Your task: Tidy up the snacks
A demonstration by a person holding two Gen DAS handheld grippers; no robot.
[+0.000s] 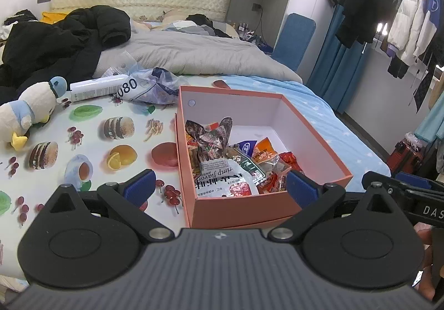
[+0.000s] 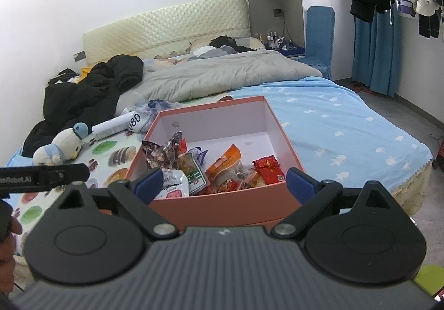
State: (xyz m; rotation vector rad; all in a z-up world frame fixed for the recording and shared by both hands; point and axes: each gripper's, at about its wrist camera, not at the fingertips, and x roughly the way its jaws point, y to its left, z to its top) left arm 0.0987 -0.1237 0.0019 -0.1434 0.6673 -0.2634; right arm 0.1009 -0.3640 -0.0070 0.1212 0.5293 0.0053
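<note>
Both claws released, empty: left claw [image 1: 219,185], right claw [image 2: 224,182]. Snacks [image 1: 222,162] heaped lower left of box [image 1: 249,210] on bed, likely sorting done.

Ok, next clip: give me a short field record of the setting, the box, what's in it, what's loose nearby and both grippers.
setting: bed with a food-print sheet
box: orange, open-topped, lying on the bed
contents: snack packets piled at the near end; far end bare
loose nearby: plush toy, white tube, plastic bag, all left of the box
left gripper: open, nothing between the jaws
right gripper: open, nothing between the jaws
</note>
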